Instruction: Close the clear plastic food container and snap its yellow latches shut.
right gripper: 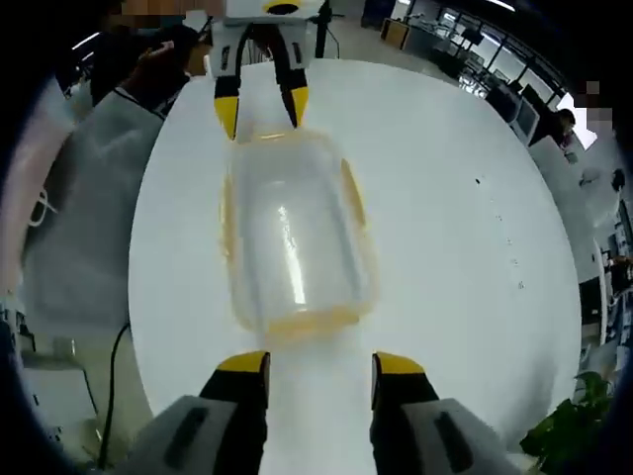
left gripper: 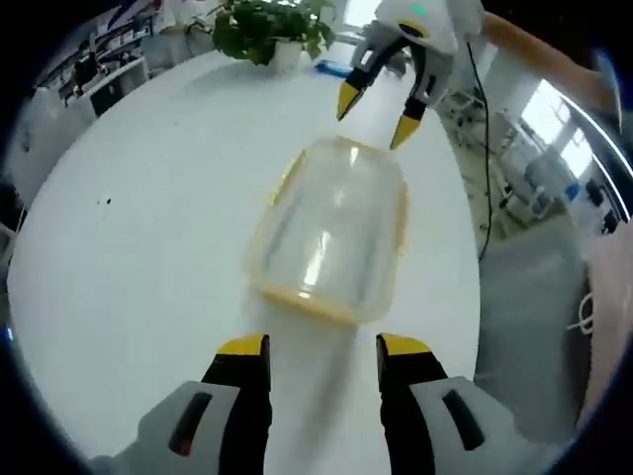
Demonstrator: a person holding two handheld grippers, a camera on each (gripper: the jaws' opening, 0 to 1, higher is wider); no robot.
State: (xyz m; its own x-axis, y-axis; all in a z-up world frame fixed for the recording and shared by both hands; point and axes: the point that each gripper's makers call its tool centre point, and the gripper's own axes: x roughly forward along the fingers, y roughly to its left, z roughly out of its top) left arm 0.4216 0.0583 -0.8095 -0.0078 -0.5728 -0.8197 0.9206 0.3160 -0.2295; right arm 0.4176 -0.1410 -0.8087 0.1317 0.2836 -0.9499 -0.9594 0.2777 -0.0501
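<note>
Yellow-tipped jaws of my left gripper (left gripper: 321, 348) stand spread and empty right at the camera, the near short end of the container (left gripper: 331, 233) just ahead of them on the white table (left gripper: 129, 257); across it my right gripper (left gripper: 381, 111) hovers at the far end, jaws parted too; a potted plant (left gripper: 269, 28) sits beyond. Swinging to the right gripper view, my right gripper (right gripper: 318, 364) is likewise released, holding nothing; the container (right gripper: 295, 233) lies lengthwise between the two tools, lid apparently down on it, yellow latches (right gripper: 352, 193) showing along its long sides, though the blur keeps me from telling whether they are snapped; my left gripper (right gripper: 262, 109) waits at the opposite end. Judging by this, I am lining up for the latching step; next I need to come onto one latch and press it home while the other tool steadies the box.
</note>
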